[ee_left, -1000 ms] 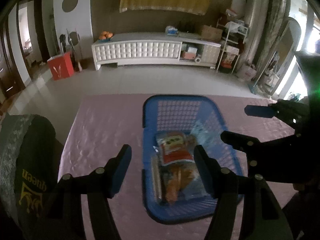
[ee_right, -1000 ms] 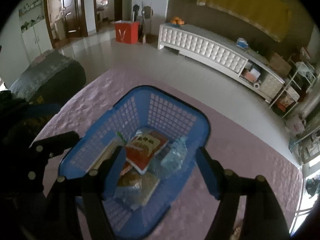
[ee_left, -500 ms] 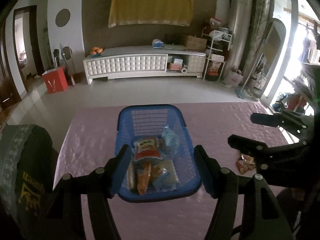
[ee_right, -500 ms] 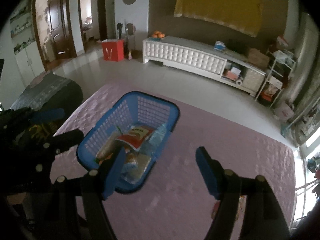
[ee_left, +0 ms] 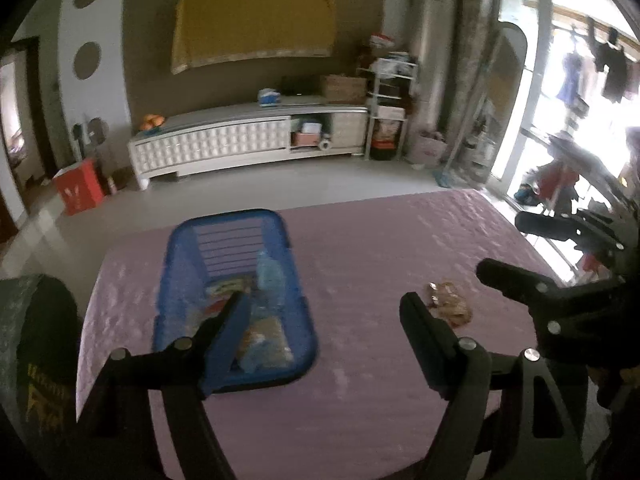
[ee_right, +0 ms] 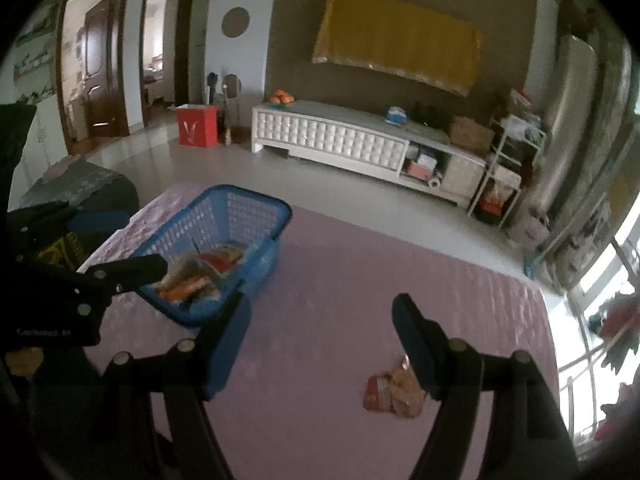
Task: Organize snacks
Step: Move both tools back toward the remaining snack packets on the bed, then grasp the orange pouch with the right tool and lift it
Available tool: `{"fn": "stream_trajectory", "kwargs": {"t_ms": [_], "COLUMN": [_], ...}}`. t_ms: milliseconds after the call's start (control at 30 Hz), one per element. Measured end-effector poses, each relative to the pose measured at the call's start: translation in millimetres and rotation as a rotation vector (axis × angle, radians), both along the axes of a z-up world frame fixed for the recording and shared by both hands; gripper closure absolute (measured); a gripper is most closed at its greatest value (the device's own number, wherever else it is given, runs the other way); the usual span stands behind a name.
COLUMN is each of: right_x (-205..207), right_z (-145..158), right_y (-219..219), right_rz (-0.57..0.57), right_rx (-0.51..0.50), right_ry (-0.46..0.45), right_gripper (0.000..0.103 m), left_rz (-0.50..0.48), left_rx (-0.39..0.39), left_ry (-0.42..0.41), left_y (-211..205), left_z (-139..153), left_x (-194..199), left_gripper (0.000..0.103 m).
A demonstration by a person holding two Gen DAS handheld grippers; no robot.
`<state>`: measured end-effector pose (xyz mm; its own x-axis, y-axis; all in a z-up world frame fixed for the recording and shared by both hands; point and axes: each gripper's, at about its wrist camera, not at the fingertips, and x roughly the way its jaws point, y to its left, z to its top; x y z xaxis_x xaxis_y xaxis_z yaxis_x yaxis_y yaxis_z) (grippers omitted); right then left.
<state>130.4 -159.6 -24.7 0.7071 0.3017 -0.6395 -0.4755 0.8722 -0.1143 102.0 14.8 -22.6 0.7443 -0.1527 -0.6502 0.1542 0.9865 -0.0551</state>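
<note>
A blue plastic basket (ee_left: 182, 240) (ee_right: 256, 208) stands on the pink tablecloth (ee_left: 368, 248) at the left and holds several snack packets (ee_left: 260, 340) (ee_right: 200, 276). One loose orange-brown snack packet (ee_left: 448, 304) (ee_right: 394, 392) lies flat on the cloth to the right of the basket. My left gripper (ee_left: 324, 336) is open and empty, raised above the cloth between basket and packet. My right gripper (ee_right: 320, 340) is open and empty, raised above the cloth, with the loose packet by its right finger.
A dark chair back (ee_left: 36, 344) stands at the table's left edge. The table's far edge (ee_left: 360, 204) meets open tiled floor, with a white cabinet (ee_left: 240, 144) and a red box (ee_left: 78, 192) beyond. Glass doors (ee_left: 560, 120) are at the right.
Both grippers have pulled back and risen from over the basket and swung to the right. The loose packet on the cloth has come into both views.
</note>
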Motion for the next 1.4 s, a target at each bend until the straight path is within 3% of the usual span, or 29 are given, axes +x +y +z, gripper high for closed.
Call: {"fn": "stream_trajectory", "kwargs": {"t_ms": [167, 467, 1033, 1400], "right_x": [-0.4, 1.8, 35.9, 78.8], "right_z": [-5.1, -21.5, -83.8, -140.0], "right_y": [-35.6, -79.6, -142.9, -146.0], "right_rz": [-0.105, -0.165, -0.241, -0.287], "right_rx": [0.068, 0.058, 0.051, 0.026], "right_ry": [0.046, 0.076, 0.242, 0.367], "right_gripper": [0.011, 0.002, 0.001, 0.001], "left_rz": [-0.046, -0.105, -0.141, -0.141], "left_rx": [0.044, 0.031, 0.042, 0.047], "left_ry": [-0.002, 0.036, 0.191, 0.314], "left_y": [-37.5, -84.5, -132.7, -136.0], "left_z": [-4.9, -18.6, -76.8, -135.4], "left_x": [-1.2, 16.0, 62.1, 113.9], "left_gripper": [0.02, 0.02, 0.02, 0.02]}}
